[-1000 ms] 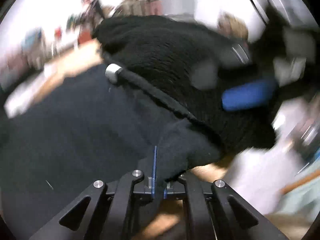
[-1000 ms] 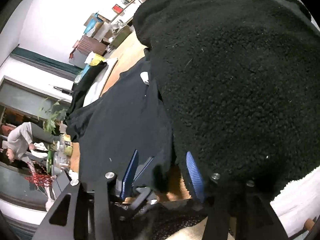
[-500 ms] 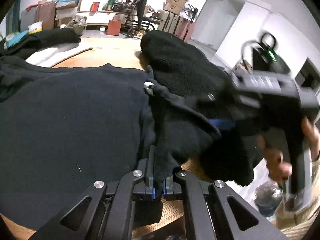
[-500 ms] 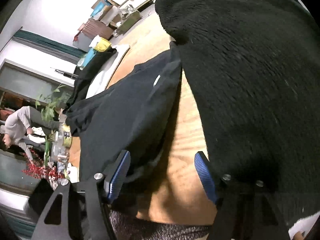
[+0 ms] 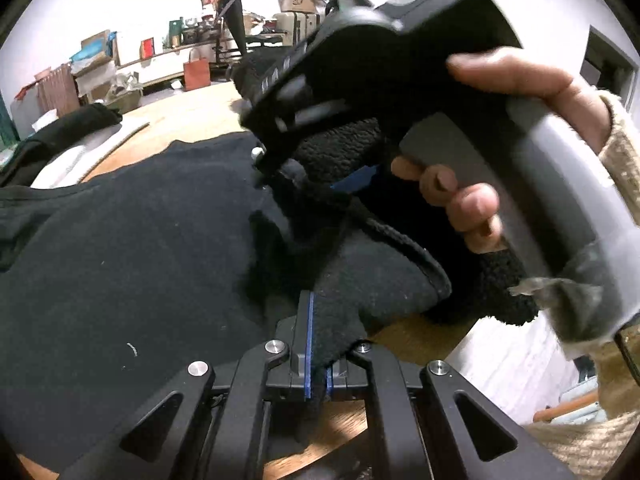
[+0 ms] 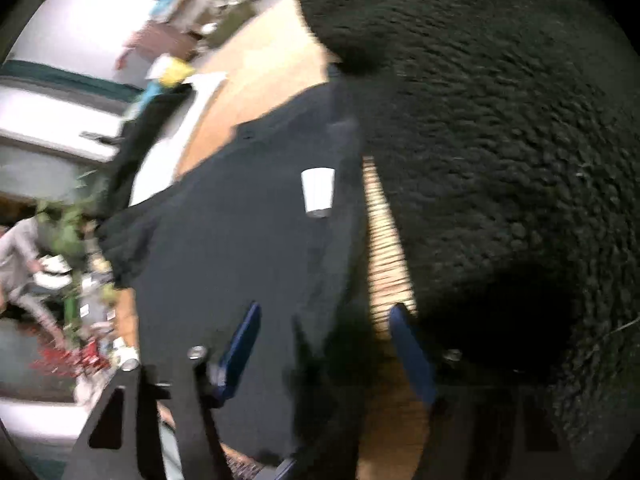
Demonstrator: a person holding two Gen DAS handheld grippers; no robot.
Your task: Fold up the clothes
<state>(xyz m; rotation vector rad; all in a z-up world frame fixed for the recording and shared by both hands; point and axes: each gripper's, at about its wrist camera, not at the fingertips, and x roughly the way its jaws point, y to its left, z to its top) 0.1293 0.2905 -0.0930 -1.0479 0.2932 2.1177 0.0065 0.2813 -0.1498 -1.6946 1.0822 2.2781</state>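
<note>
The left gripper pinches a fold of the dark garment spread on the wooden table; the right gripper, jaws just narrowing yet apart, straddles its edge beside black fleece

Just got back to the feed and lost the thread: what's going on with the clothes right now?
A person is folding a dark garment on a wooden table. The left gripper is clamped shut on a fold of its edge. The right gripper hovers over the garment beside the fleecy black lining; its jaws have just been closing a little but are open, gripping nothing.
</note>
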